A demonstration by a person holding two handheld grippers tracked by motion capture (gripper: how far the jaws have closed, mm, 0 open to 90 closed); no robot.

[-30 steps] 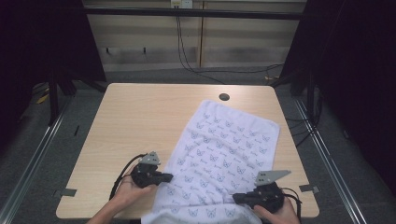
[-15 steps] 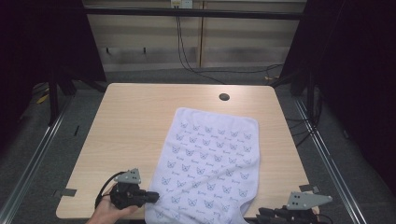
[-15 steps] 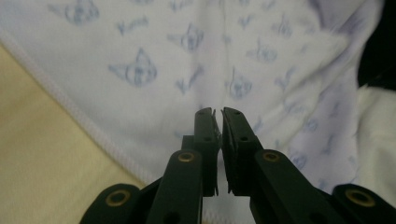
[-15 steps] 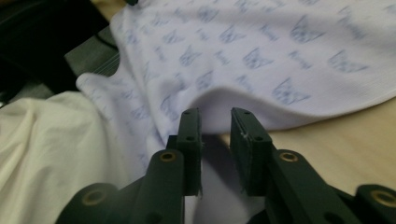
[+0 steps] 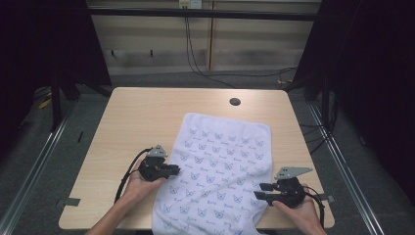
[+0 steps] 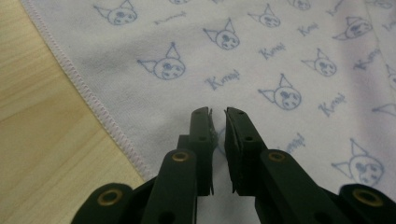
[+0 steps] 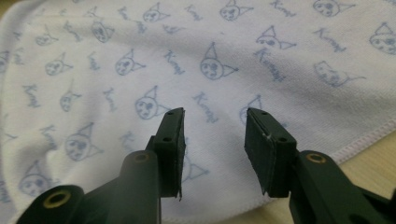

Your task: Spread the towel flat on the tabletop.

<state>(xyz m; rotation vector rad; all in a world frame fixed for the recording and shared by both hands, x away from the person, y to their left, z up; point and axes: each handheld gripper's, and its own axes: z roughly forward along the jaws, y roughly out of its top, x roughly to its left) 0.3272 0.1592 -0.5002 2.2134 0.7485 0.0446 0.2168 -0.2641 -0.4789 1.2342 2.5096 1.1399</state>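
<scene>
A white towel printed with blue cat faces lies flat on the wooden table, its near end hanging over the front edge. My left gripper rests at the towel's left hem, pointing right. Its jaws have just been opening and stand a narrow gap apart over the cloth, with nothing between them. My right gripper sits at the towel's right hem near the front, pointing left. Its jaws have just been opening too and stand wide over the towel, gripping nothing.
A small dark round hole sits near the table's back edge. Bare wood runs left of the towel and behind it. Dark frame posts and floor rails flank the table, with cables behind.
The towel has been drawn toward the front edge and now lies straighter. Both grippers have let go of its near corners, opened, and moved forward again along its side hems.
</scene>
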